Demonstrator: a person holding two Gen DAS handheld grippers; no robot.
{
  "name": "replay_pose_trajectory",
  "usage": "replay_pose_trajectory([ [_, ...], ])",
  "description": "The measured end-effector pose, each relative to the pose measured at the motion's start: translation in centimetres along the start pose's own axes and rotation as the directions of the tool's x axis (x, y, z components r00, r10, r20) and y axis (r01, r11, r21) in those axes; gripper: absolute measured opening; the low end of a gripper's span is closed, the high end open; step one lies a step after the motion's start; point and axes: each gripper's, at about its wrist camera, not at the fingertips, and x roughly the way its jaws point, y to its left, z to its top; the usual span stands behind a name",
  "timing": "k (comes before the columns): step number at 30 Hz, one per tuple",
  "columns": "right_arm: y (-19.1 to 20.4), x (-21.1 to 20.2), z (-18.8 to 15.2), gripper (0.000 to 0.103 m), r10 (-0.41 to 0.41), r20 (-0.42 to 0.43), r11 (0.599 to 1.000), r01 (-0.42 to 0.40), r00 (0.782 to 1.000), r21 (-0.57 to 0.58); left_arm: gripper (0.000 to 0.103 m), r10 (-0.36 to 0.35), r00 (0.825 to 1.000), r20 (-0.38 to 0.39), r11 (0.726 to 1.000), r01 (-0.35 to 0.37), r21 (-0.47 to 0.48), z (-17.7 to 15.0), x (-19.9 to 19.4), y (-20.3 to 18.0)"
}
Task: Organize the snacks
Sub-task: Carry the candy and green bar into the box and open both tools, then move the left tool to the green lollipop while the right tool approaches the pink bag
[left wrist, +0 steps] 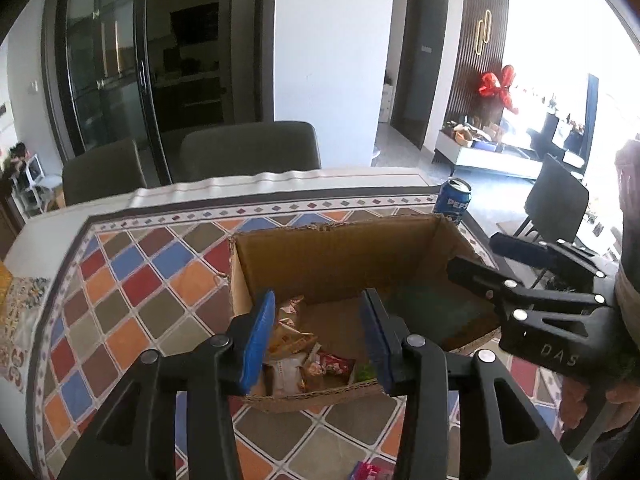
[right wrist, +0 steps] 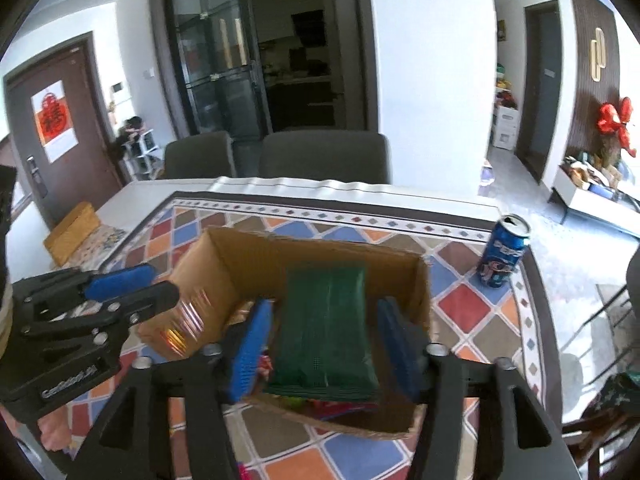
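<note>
An open cardboard box [left wrist: 332,256] [right wrist: 224,260] stands on the patterned tablecloth. Several small snack packets [left wrist: 312,360] lie in its left part. A dark green snack pack [right wrist: 326,328] [left wrist: 436,312] lies in its right part, between the spread fingers of my right gripper [right wrist: 324,344], which is open and not touching it. My left gripper [left wrist: 318,336] is open and empty above the box's near edge. In the left wrist view the right gripper [left wrist: 476,256] reaches in over the box's right wall. In the right wrist view the left gripper [right wrist: 132,284] is beside the box's left wall.
A blue Pepsi can [left wrist: 452,200] [right wrist: 502,252] stands on the table behind the box to the right. A pink packet [left wrist: 370,472] lies on the cloth near me. Two grey chairs [left wrist: 248,148] stand behind the table. A yellow box [right wrist: 72,232] is at the far left.
</note>
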Motion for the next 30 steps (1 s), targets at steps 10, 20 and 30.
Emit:
replay_pose_trajectory([
  [10, 1.2, -2.3, -2.0, 0.064, 0.024, 0.012, 0.999, -0.024, 1.000, -0.029, 0.050, 0.033, 0.999, 0.035, 0.996, -0.036, 0.081, -2.4, -3.3, -0.9],
  [20, 4.1, -3.7, -4.0, 0.064, 0.047, -0.061, 0.995, -0.052, 0.997, -0.086, 0.054, 0.061, 0.997, 0.037, 0.992, -0.065, 0.113, -5.1, -6.1, 0.3],
  [30, 8.0, -3.3, -5.9, 0.064, 0.019, -0.211, 0.974, -0.066, 0.977, -0.217, 0.055, 0.068, 0.997, -0.024, 0.992, -0.065, 0.110, -8.0, -6.9, 2.6],
])
